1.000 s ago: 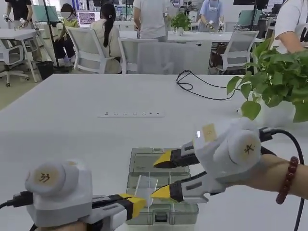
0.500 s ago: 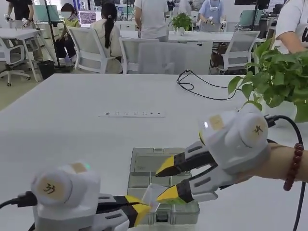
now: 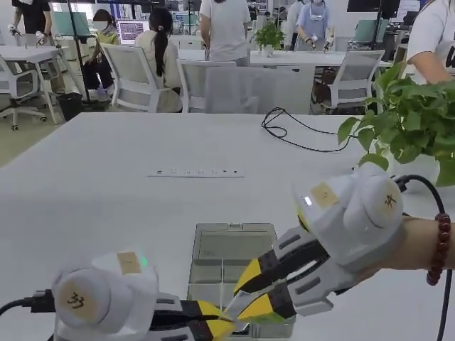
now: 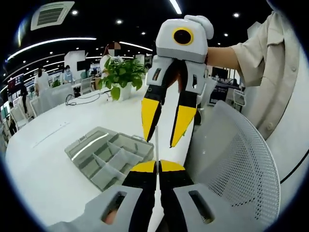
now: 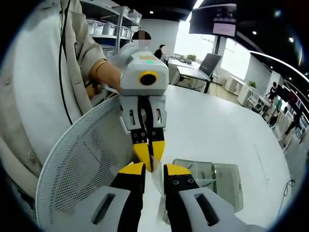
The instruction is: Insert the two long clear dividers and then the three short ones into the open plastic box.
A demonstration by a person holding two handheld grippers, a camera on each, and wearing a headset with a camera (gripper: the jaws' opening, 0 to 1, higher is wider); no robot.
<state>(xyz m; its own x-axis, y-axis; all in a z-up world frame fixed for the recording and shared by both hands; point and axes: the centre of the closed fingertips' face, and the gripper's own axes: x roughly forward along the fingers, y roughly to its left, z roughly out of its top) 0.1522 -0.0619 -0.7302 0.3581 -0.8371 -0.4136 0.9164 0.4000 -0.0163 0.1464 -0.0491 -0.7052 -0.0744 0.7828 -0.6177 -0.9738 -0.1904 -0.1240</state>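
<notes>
Closing in now: the right gripper is holding its jaws narrower around the divider than a second ago.
On the white table the open box is lying; above its near end the left gripper is clamping the clear divider, with the right gripper's jaws slightly apart either side.

"33" on round cap of left hand-held gripper

White table with open plastic box, black cable, potted plant, flat white strip.
</notes>
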